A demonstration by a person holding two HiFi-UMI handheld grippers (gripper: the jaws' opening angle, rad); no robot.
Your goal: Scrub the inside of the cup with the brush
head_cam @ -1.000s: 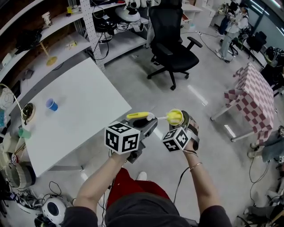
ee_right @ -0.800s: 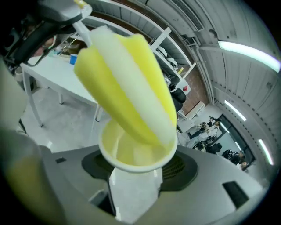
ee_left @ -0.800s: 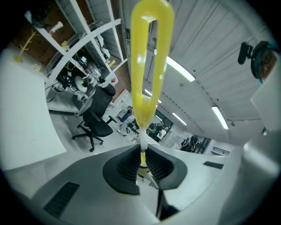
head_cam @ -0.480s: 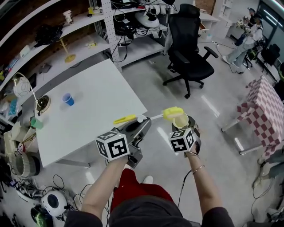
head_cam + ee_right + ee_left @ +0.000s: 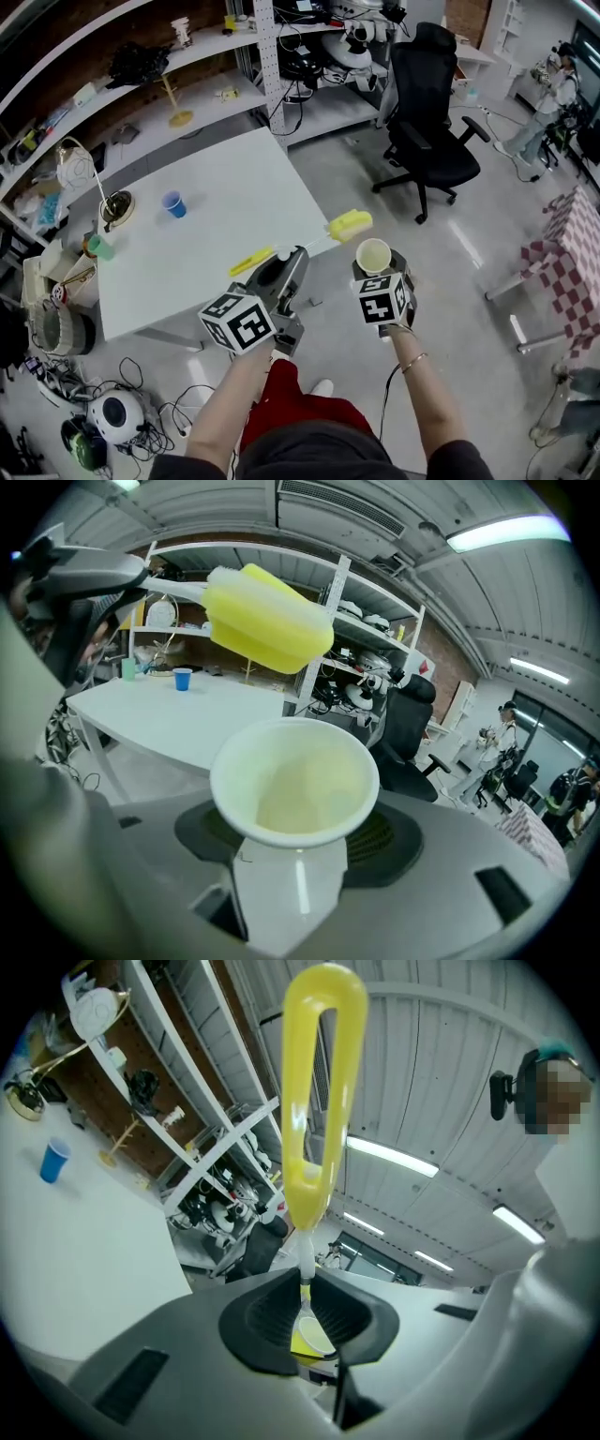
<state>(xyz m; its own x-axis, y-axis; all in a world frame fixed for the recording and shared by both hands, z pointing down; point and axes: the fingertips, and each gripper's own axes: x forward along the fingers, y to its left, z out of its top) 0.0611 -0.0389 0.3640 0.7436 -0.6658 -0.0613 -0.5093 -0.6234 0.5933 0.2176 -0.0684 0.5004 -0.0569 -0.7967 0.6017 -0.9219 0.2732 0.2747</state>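
Note:
My left gripper (image 5: 284, 265) is shut on the white shaft of a yellow brush (image 5: 248, 262). Its yellow sponge head (image 5: 350, 224) sticks out to the right, just above and left of the cup's rim, outside the cup. My right gripper (image 5: 375, 274) is shut on a pale cream cup (image 5: 373, 254), held upright with its mouth open toward me. In the right gripper view the cup (image 5: 295, 780) looks empty and the brush head (image 5: 267, 619) hangs behind its rim. In the left gripper view the brush's looped handle (image 5: 314, 1101) rises above the jaws of the left gripper (image 5: 305, 1302).
Both grippers are held in the air over grey floor, off the corner of a white table (image 5: 216, 220). On the table stand a blue cup (image 5: 173, 203) and a green cup (image 5: 100, 247). A black office chair (image 5: 431, 141) is ahead, shelves behind, cables at the left.
The brush head, which was at the cup's mouth a second ago, has drawn back up and to the left, clear of the rim. Both grippers have shifted slightly as the view moved.

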